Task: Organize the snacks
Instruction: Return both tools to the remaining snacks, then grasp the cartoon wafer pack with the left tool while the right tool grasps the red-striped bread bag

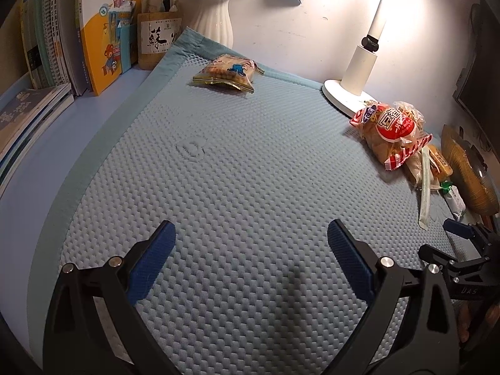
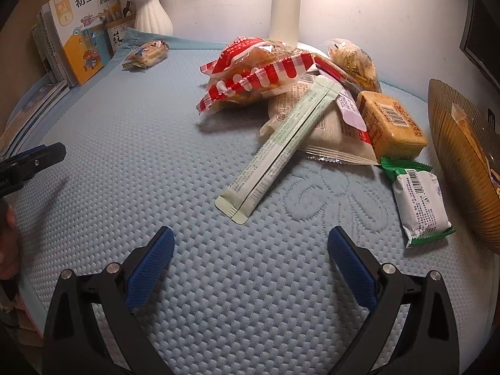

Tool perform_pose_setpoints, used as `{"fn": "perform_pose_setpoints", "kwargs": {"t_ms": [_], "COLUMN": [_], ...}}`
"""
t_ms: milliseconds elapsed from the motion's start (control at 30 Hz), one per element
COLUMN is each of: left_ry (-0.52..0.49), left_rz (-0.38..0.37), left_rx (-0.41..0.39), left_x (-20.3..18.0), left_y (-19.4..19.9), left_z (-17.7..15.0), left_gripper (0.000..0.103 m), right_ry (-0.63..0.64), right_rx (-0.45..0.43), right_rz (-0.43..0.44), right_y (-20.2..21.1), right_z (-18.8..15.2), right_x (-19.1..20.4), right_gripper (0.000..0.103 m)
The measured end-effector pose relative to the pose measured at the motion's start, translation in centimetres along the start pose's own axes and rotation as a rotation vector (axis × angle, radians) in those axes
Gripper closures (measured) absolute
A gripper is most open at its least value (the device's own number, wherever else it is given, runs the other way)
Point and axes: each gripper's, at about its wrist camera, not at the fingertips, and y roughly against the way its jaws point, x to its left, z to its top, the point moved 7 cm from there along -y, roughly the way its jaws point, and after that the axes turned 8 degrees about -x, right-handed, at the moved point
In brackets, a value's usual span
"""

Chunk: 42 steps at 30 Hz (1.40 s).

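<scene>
Right gripper (image 2: pixel 250 259), jaws wide and empty, sits nearest the long stick sachet (image 2: pixel 278 150), dead ahead, long axis running away up-right into the snack pile (image 2: pixel 312 93); left gripper (image 1: pixel 250 259) equally spread, empty.

left wrist: low, faces lamp (image 1: pixel 368 53) | right wrist: near snacks | shared: mat (image 2: pixel 125 143), perhaps

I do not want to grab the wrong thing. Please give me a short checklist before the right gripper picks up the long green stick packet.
1. Right gripper open and holding nothing: ok.
2. Left gripper open, away from the snack pile: ok.
3. Near end of the long green stick packet free on the mat: ok.
4. Packet lying flat: not ok, its far end rests on the beige packet.
5. Space left in the golden bowl: cannot tell.
</scene>
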Motion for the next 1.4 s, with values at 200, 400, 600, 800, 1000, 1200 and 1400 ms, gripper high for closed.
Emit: {"fn": "perform_pose_setpoints", "kwargs": {"t_ms": [200,400,600,800,1000,1200,1400], "left_ry": [0.029,0.127,0.061,-0.003,-0.026,0.028,-0.069], "left_rz": [-0.017,-0.052,-0.055,-0.026,0.011,-0.002,0.038], "left_rx": [0.015,0.046,-0.035,-0.009,0.028,0.053,0.035], "left_x": [0.4,2.4,2.7,2.1,2.8,3.6,2.3], "left_y": [-0.2,0.0,-0.4,-8.9,-16.5,-19.8,-19.9], "left_z": [0.2,2.9,12.2,17.3,17.7,16.8,16.4], "left_gripper": [0.005,0.007,0.004,0.004,0.004,0.005,0.038], "right_ry": [-0.002,-0.028,-0.031,-0.043,-0.062,-0.069,-0.033], "right_rx": [-0.007,-0.029,-0.102,-0.072,-0.084,-0.131,-0.152], "right_rz": [-0.010,0.056,0.088,0.041,0.009,0.019,-0.010], "right_y": [0.2,1.6,3.0,-3.1,-7.4,-8.4,-8.0], "right_z": [-0.1,1.4,9.3,14.0,13.9,12.9,12.9], "right_x": [-0.3,-0.5,-0.3,-0.9,-0.8,-0.2,0.1], "right_gripper": [0.005,0.005,0.005,0.005,0.005,0.006,0.034]}}
